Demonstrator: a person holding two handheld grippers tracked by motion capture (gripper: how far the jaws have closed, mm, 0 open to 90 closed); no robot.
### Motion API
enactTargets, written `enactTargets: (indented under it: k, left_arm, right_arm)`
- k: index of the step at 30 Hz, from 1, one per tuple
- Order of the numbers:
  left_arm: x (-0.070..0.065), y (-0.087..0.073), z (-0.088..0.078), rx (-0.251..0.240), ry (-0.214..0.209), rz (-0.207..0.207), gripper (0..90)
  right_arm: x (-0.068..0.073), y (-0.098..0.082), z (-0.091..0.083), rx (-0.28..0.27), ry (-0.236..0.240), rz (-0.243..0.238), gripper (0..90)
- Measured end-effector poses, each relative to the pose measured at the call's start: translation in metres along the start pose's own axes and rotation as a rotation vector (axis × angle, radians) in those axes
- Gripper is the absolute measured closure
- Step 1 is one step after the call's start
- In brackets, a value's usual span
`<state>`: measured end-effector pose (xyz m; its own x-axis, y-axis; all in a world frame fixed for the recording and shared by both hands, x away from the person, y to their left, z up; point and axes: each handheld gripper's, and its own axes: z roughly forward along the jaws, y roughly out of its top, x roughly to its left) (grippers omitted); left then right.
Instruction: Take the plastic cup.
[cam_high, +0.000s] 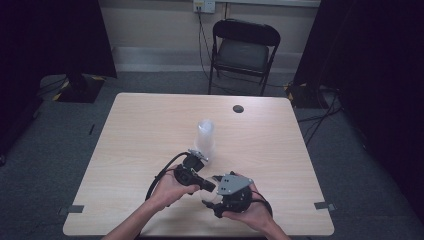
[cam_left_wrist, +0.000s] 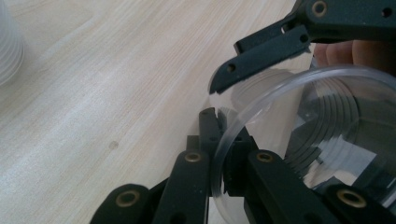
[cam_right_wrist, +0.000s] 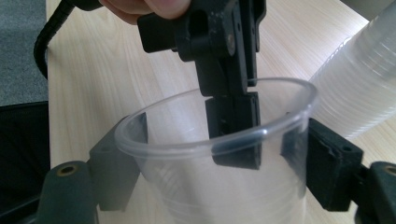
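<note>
Here, a Cup Changes Grippers Over the Table's Near Edge

Here I hold a single clear plastic cup (cam_right_wrist: 219, 154) between both tools, low over the near part of the wooden table (cam_high: 150, 130). My left gripper (cam_left_wrist: 219, 140) has its jaws drawn together on the cup's rim, one jaw inside the wall and one outside, a pinch that keeps the thin lip from slipping. My right gripper (cam_right_wrist: 210, 158) comes at the cup from the side, its jaws standing on either flank of the body; in the right gripper view the pads sit right at the wall, yet I cannot tell whether they already press on it. I judge this to be a handover: the rim pinch steadies the cup so the second tool can take a fuller hold around the middle. Behind my hands, a tall stack of cups (cam_high: 205, 137) stands upright on the table, apart from the cup in hand and likely its source. A black folding chair (cam_high: 243, 50) waits beyond the far edge
</note>
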<state>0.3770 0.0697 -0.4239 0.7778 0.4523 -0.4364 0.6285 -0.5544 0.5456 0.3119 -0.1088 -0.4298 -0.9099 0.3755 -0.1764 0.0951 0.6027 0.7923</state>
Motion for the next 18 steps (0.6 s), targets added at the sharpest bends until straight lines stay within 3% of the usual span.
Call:
enactTargets:
  k: [7,10,13,18]
  left_arm:
    - [-0.0038,0.0009,0.0053,0.026,0.023,0.013,88.0]
    - [-0.0023,0.0002,0.0052,0.0,0.0,-0.01,88.2]
    - [-0.003,0.0007,0.0053,0.009,0.014,-0.002,87.8]
    - [-0.0027,0.0003,0.0048,-0.018,0.019,0.005,86.3]
  right_arm:
    - [0.0027,0.0008,0.0015,-0.009,0.004,-0.004,25.0]
    - [0.0023,0.0004,-0.0008,-0.022,-0.001,0.002,27.8]
    - [0.0021,0.0005,-0.0019,-0.026,-0.004,0.002,28.4]
    - [0.0009,-0.0001,-0.0031,-0.039,-0.012,0.011,29.6]
